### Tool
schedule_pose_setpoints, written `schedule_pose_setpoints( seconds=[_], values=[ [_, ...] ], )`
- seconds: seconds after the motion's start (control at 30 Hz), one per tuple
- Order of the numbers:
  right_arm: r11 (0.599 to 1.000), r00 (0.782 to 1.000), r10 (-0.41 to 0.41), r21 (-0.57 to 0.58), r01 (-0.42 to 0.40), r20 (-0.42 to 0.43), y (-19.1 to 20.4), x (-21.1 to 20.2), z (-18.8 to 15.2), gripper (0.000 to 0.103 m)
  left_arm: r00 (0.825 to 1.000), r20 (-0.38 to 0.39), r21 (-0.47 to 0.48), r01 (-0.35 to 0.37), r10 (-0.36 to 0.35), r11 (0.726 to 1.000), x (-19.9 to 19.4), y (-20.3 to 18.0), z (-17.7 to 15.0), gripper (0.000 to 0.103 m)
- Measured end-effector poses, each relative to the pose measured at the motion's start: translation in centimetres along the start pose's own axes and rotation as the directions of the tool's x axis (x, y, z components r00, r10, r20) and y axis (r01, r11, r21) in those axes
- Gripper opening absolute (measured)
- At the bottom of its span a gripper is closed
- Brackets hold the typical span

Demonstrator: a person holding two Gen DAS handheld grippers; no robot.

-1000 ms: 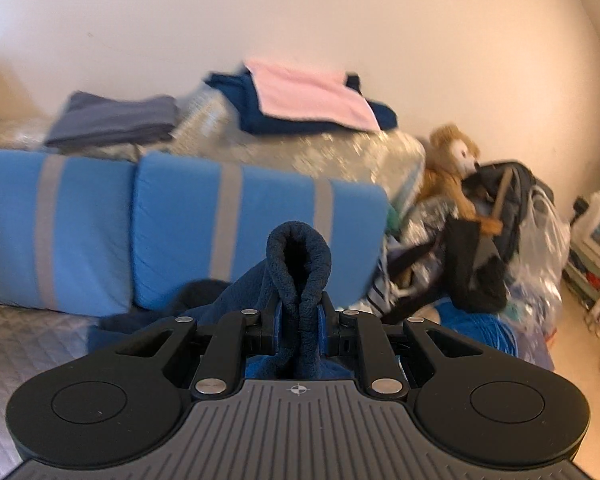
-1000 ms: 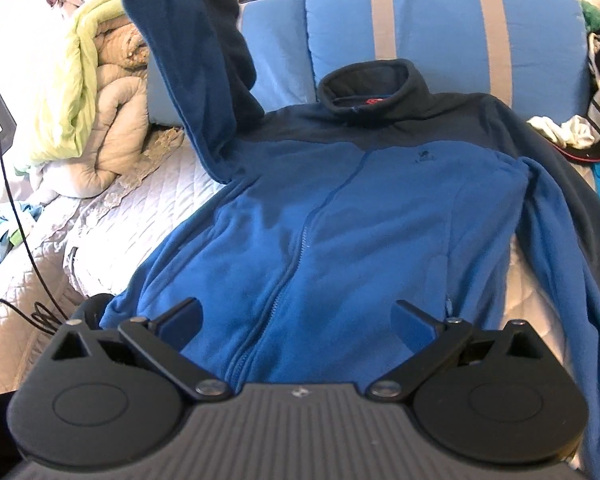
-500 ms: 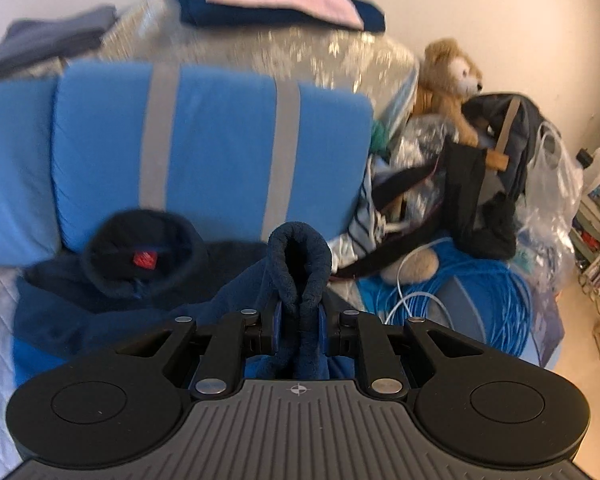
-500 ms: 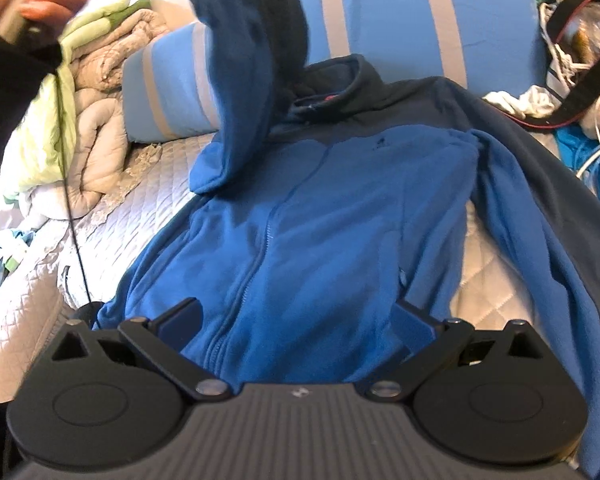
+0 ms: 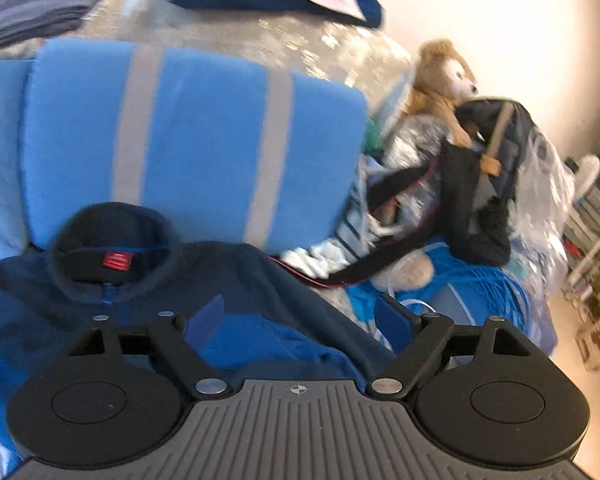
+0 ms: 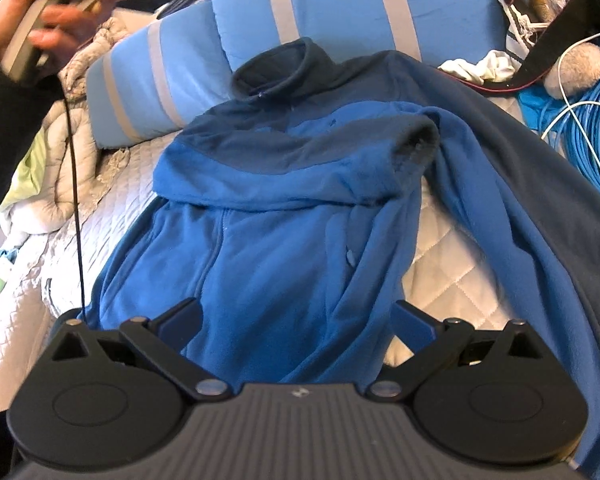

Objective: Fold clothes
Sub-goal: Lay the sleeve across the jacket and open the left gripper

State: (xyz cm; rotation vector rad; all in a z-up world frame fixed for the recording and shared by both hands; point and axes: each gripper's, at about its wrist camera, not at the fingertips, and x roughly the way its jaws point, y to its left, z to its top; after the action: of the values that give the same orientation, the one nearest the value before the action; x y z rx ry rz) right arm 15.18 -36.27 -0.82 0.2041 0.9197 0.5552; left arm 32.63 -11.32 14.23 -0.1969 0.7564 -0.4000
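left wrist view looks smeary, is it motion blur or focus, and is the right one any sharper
Left wrist view: the striped cushion and stuffed bear smear like motion blur, while the left claw stays crisp; the wall is washed out. Right wrist view: the blue fleece jacket is sharper, only the hand at top left blurs; fisheye bends both edges.

Both wrist views near, angled down; share fleece jacket (image 5: 236,280), striped cushion (image 6: 340,4).

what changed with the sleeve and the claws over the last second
The left claw carried the sleeve down across the jacket chest and let go; its jaws are opening, nothing between them. The right claw stayed open and empty, and the jacket body stayed flat.
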Motion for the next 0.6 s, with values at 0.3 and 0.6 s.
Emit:
schedule_pose_setpoints(
  seconds=[0.3,0.6],
  values=[
    [0.930,0.979,0.101,0.334,-0.156,0.174,-6.6,4.1,3.9,0.101,0.994,-0.004,-0.111,-0.107,0.107,0.988,-5.2,10.8,-3.4,0.084],
    [0.712,0.978,0.095,0.673,-0.199,0.188,-11.0,9.1,6.4,0.095,0.990,-0.027,-0.140,-0.141,0.139,0.980,-8.6,16.4,-7.6,0.084]
  ],
)
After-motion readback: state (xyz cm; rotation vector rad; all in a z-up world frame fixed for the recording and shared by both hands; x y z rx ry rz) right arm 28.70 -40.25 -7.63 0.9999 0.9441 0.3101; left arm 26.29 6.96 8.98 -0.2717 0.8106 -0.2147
